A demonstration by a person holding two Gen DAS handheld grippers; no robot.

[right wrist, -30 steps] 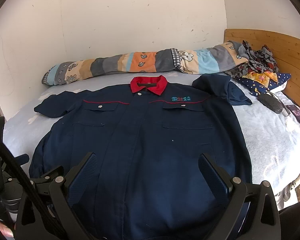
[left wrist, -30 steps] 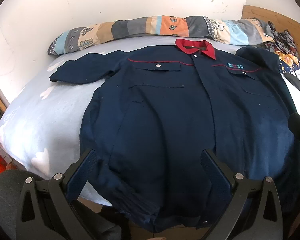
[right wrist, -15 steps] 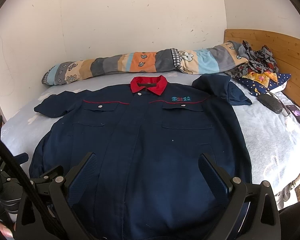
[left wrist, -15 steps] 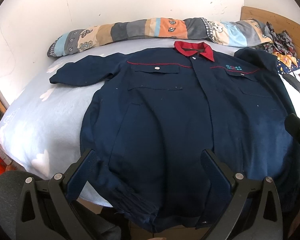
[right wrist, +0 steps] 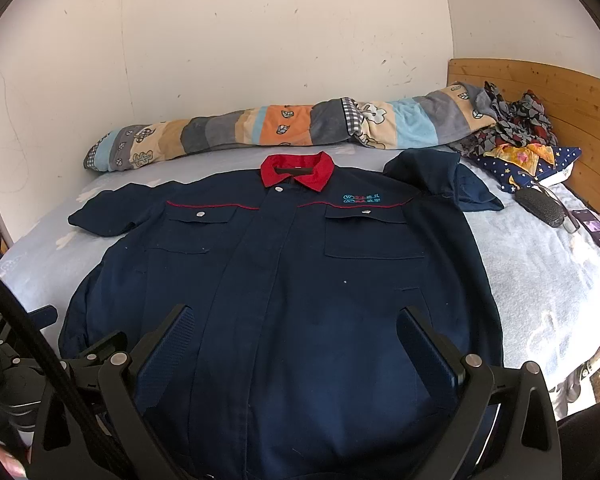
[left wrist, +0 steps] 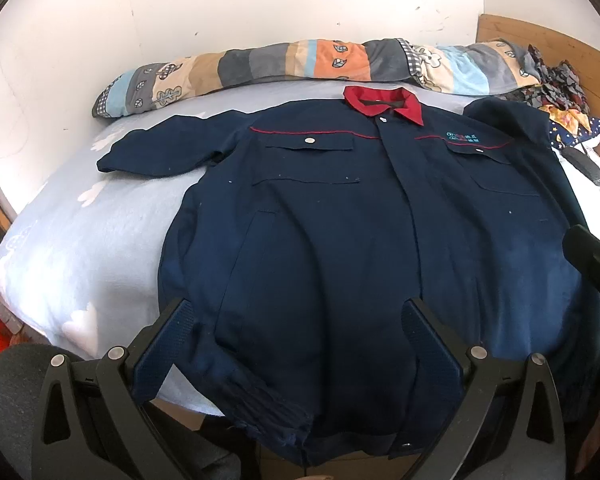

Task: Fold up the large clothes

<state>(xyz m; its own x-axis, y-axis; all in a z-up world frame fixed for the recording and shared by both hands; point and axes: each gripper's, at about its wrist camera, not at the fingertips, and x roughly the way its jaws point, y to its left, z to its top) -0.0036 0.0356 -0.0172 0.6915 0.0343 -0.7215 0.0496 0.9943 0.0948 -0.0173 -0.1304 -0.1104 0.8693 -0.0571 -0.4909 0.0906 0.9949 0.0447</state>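
The navy work jacket (right wrist: 292,288) lies flat and face up on the bed (right wrist: 548,296), straight ahead of both my grippers, its red collar (right wrist: 298,170) at the far end and its hem just below my fingertips. My left gripper (left wrist: 296,340) hangs wide apart over the hem's left half, holding nothing; my right gripper (right wrist: 296,340) is equally wide over the right half, also empty. Beyond the collar a patchwork rolled quilt (right wrist: 284,128) runs along the wall; a phone (right wrist: 596,232) rests far right.
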